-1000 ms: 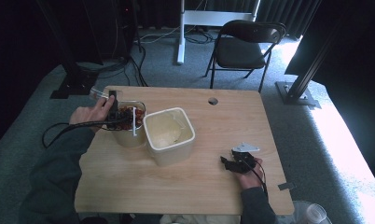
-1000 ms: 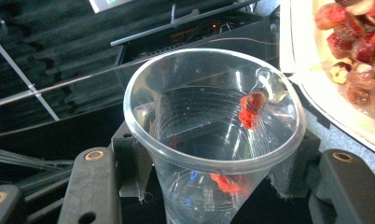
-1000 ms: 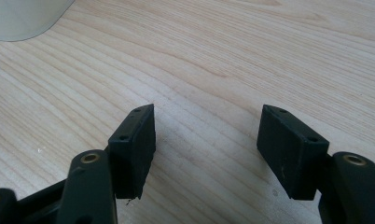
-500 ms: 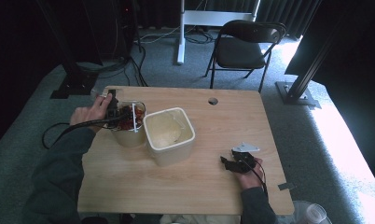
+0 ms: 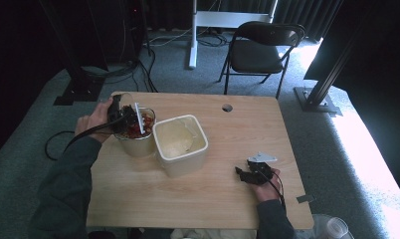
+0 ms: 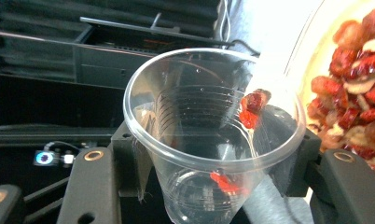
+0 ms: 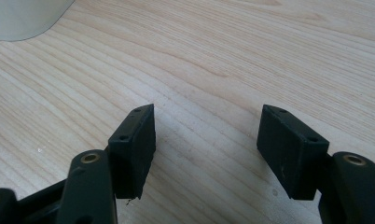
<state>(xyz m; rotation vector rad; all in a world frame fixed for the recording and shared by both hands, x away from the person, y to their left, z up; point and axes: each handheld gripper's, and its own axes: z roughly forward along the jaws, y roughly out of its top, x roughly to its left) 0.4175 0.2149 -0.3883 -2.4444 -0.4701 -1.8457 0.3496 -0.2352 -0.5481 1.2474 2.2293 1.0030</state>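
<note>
My left gripper (image 6: 213, 154) is shut on a clear plastic cup (image 6: 209, 140), which lies tipped on its side with its mouth toward the camera. A few red dried-fruit pieces (image 6: 253, 105) cling to its inner wall. In the high view the left gripper (image 5: 119, 117) holds the cup at the rim of a clear tub of red dried fruit (image 5: 138, 134), seen close at the right in the left gripper view (image 6: 358, 93). A white stick (image 5: 138, 117) stands in that tub. My right gripper (image 5: 244, 174) rests on the table at the right, open, with bare wood between its jaws (image 7: 206, 140).
A white square tub (image 5: 180, 144) with pale contents stands right of the fruit tub; its corner (image 7: 22, 16) shows in the right gripper view. The wooden table (image 5: 228, 129) has a cable hole (image 5: 227, 107) at the back. A black folding chair (image 5: 262, 50) stands beyond it.
</note>
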